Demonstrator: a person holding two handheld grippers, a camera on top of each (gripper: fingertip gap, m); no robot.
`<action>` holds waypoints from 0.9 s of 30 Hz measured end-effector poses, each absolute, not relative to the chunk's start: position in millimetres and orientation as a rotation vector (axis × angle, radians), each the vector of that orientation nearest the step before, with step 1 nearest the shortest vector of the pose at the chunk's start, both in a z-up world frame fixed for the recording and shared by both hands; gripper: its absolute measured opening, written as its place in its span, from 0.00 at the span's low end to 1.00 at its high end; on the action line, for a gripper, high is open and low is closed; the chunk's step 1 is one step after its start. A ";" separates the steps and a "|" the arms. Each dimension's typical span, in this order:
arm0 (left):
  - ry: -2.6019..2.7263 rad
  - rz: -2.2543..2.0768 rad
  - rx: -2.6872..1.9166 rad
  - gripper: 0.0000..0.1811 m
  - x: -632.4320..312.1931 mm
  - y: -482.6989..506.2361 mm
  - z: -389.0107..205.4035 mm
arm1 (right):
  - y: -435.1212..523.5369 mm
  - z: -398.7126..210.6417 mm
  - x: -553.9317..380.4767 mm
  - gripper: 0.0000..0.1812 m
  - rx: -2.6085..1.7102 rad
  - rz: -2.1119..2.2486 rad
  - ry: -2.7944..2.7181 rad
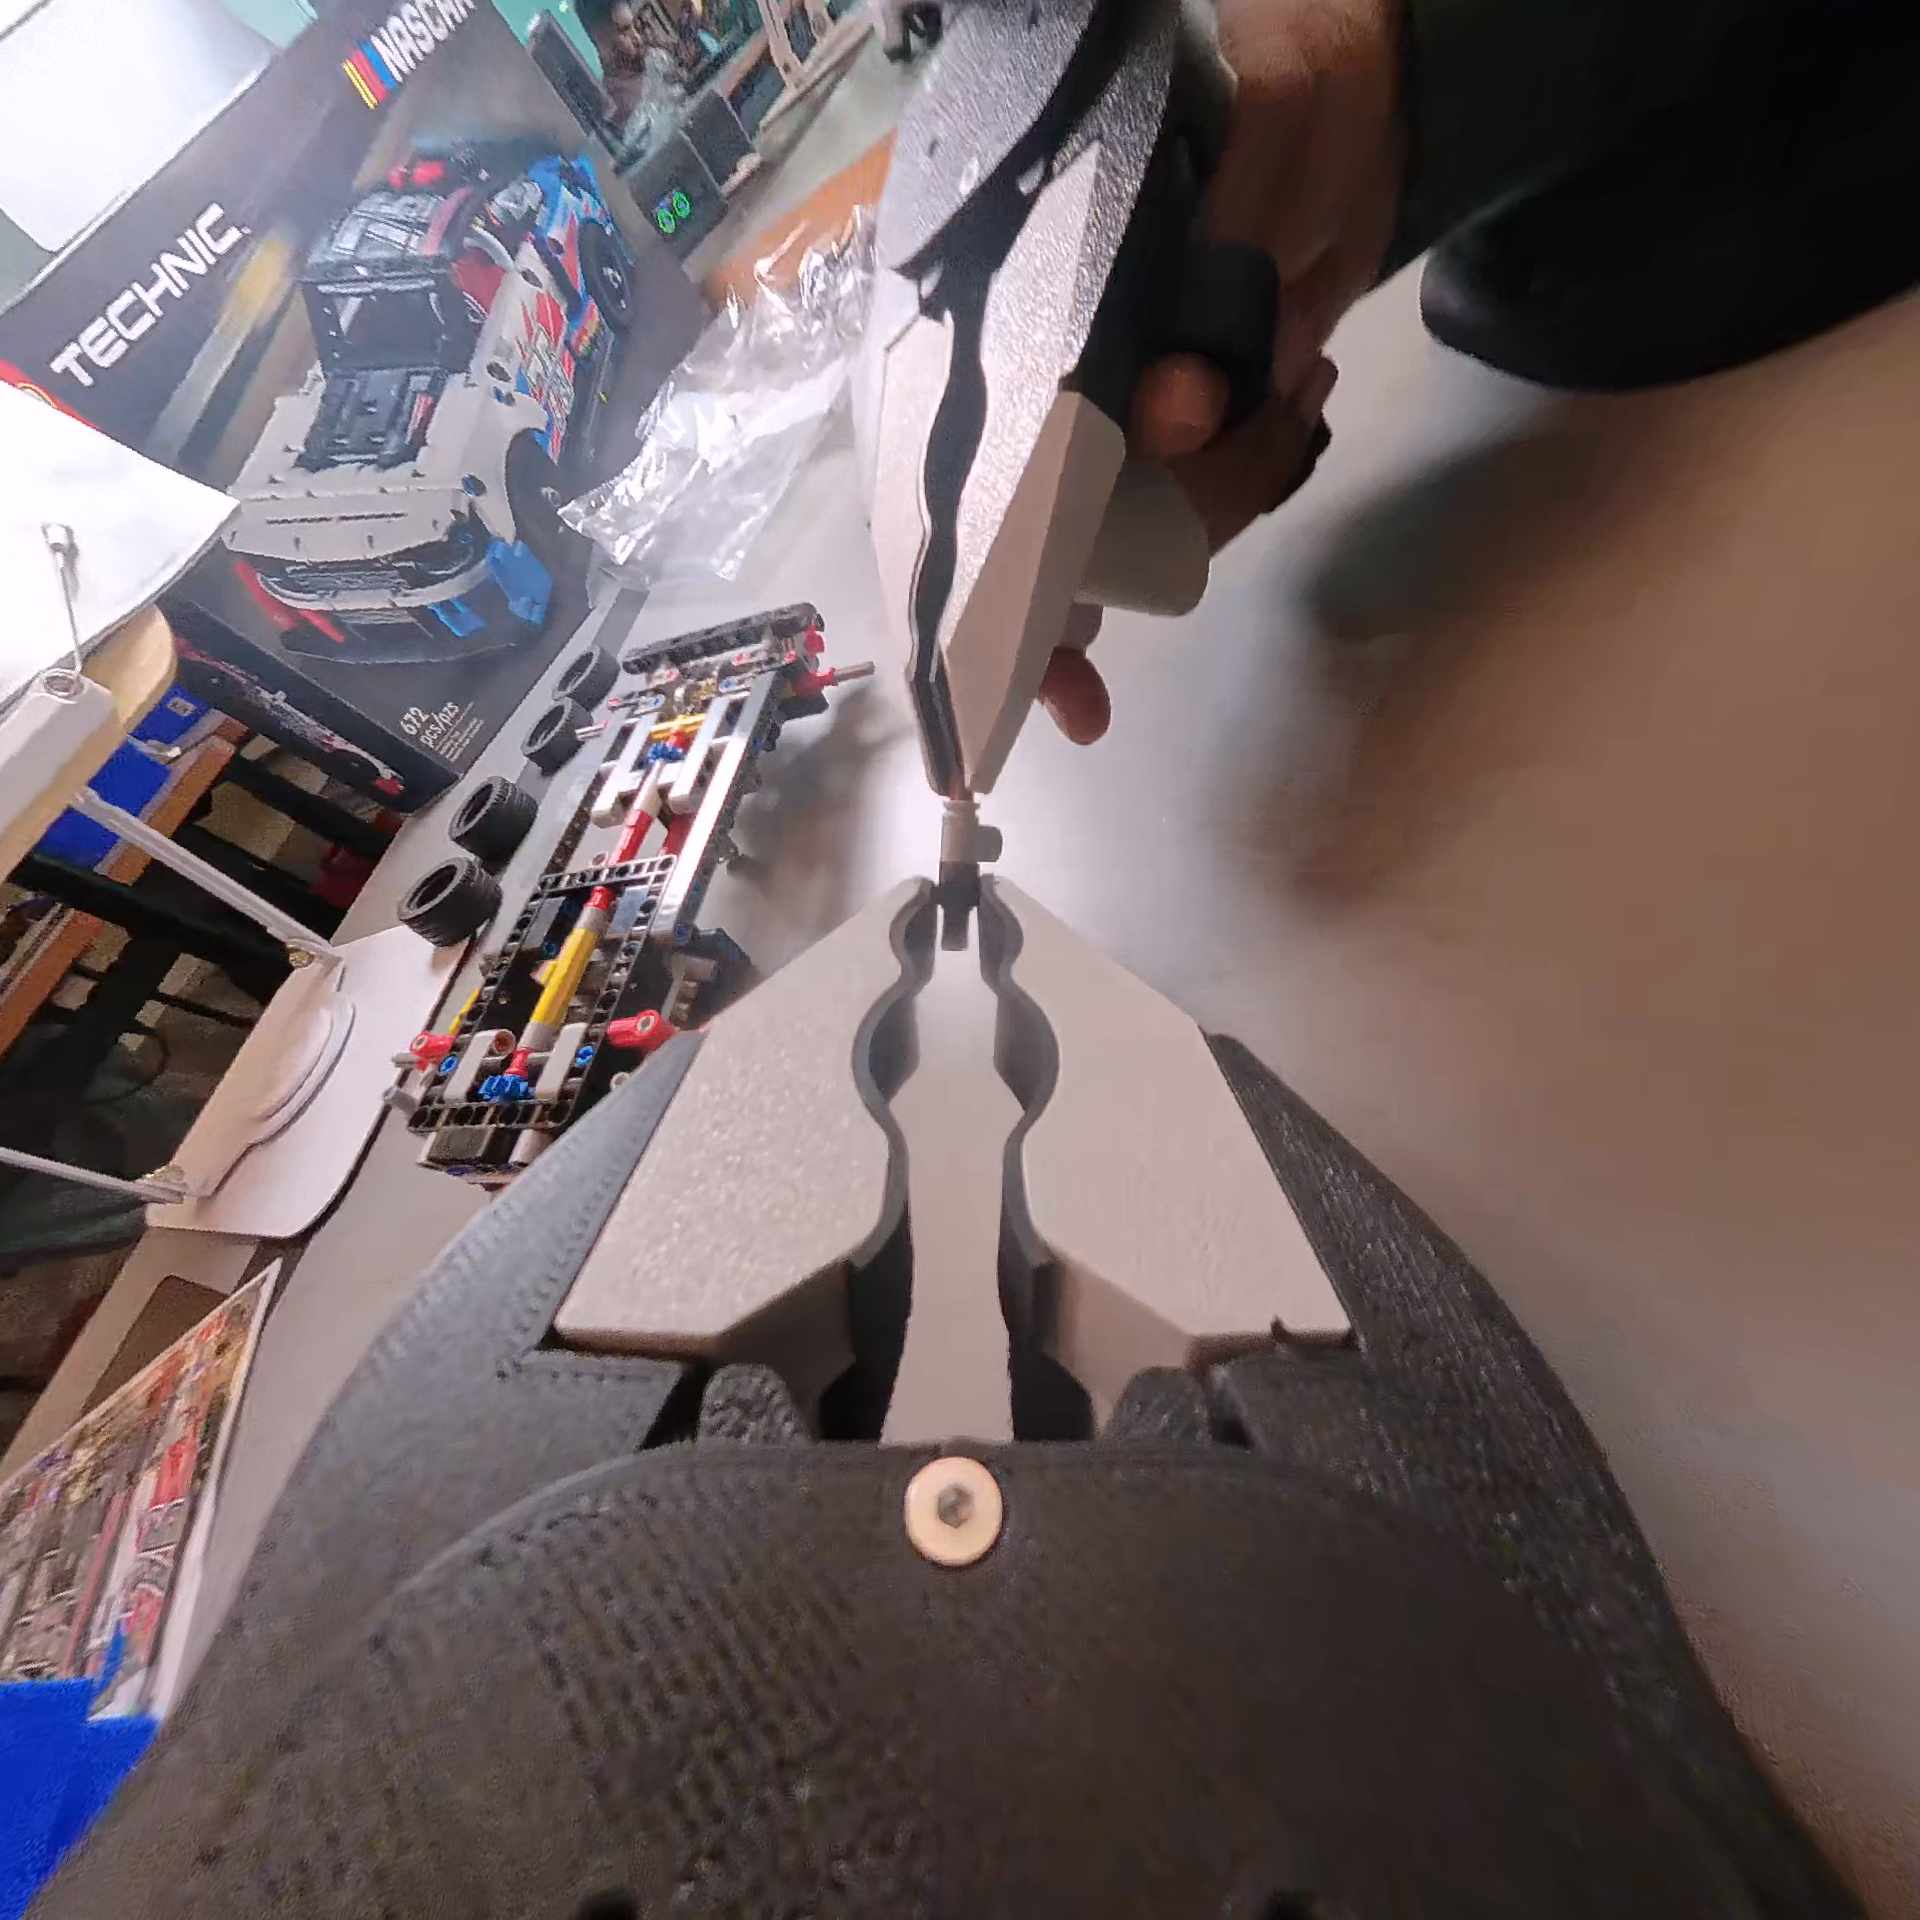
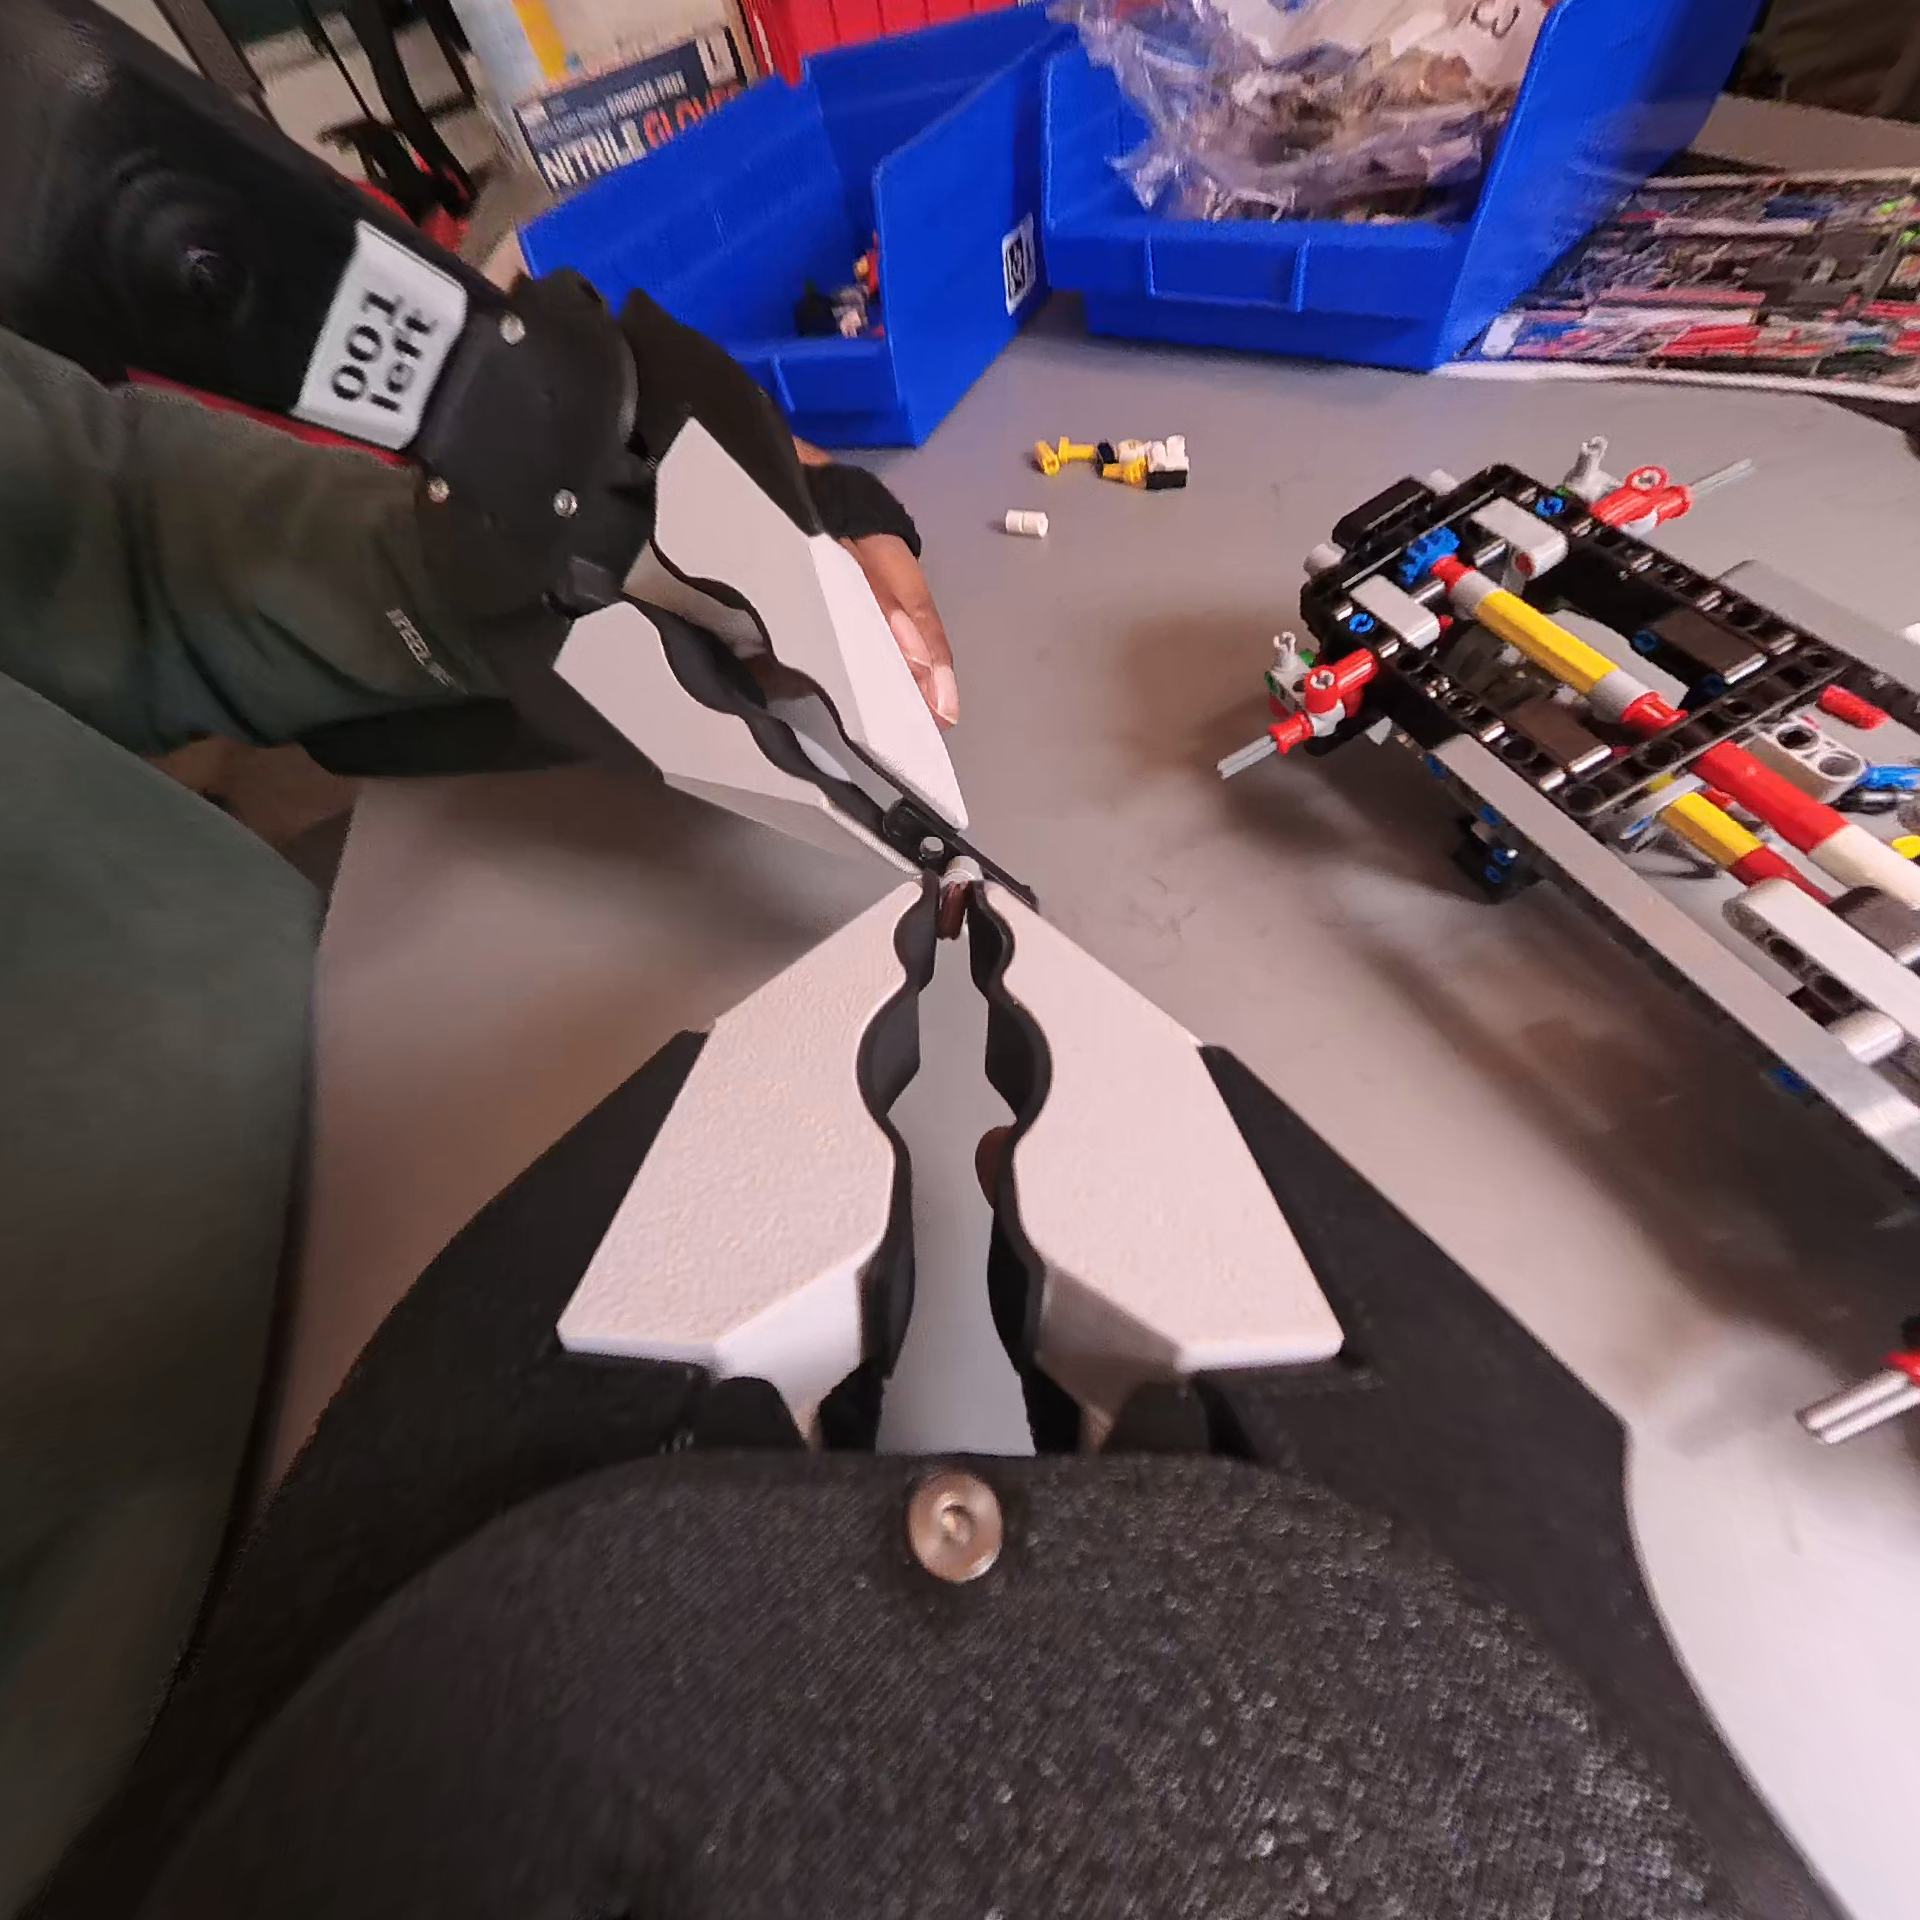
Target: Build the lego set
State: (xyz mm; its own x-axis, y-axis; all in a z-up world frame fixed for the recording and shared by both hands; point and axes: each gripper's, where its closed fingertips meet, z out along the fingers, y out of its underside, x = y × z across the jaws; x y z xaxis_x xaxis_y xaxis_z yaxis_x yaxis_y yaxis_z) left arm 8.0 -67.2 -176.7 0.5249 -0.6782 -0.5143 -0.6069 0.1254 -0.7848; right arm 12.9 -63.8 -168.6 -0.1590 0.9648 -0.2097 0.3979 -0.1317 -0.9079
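My left gripper (image 1: 956, 912) is shut on a small black piece joined to a light grey connector (image 1: 962, 837), held above the table. My right gripper (image 2: 951, 906) is shut on a small brown piece (image 2: 950, 918). The two grippers meet tip to tip, so the brown piece touches the grey connector (image 2: 962, 869). The right gripper comes down from above in the left wrist view (image 1: 954, 781). The left gripper enters from the upper left in the right wrist view (image 2: 928, 837). The part-built chassis (image 1: 623, 883) of black frames, grey beams and red and yellow axles lies on the table (image 2: 1610, 707).
Black tyres (image 1: 488, 821) stand beside the chassis, with the set's box (image 1: 395, 364) and plastic bags (image 1: 748, 416) behind. Blue bins (image 2: 1247, 260), loose small pieces (image 2: 1122, 462), a white bush (image 2: 1025, 523) and the instruction booklet (image 2: 1714, 281) lie at the far side of the table.
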 end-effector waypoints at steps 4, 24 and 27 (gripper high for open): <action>1.033 -0.248 -1.550 0.03 10.3 -69.5 -162.7 | -65.4 -152.0 13.1 0.02 -1.431 1.363 -1.510; 0.937 -0.445 -1.567 0.03 9.3 -71.3 -157.0 | -66.4 -149.9 12.7 0.01 -1.293 1.277 -1.538; 0.932 -0.440 -1.574 0.03 7.0 -70.1 -157.6 | -65.0 -150.7 10.5 0.01 -1.295 1.280 -1.526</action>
State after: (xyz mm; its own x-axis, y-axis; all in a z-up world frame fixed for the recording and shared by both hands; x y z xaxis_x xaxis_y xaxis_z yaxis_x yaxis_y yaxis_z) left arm 7.0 -70.1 -157.6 0.6082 -0.7638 -0.2159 -0.3181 0.0147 -0.9479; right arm 10.5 -65.0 -150.7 -0.2094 0.9760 -0.0602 0.2286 -0.0110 -0.9734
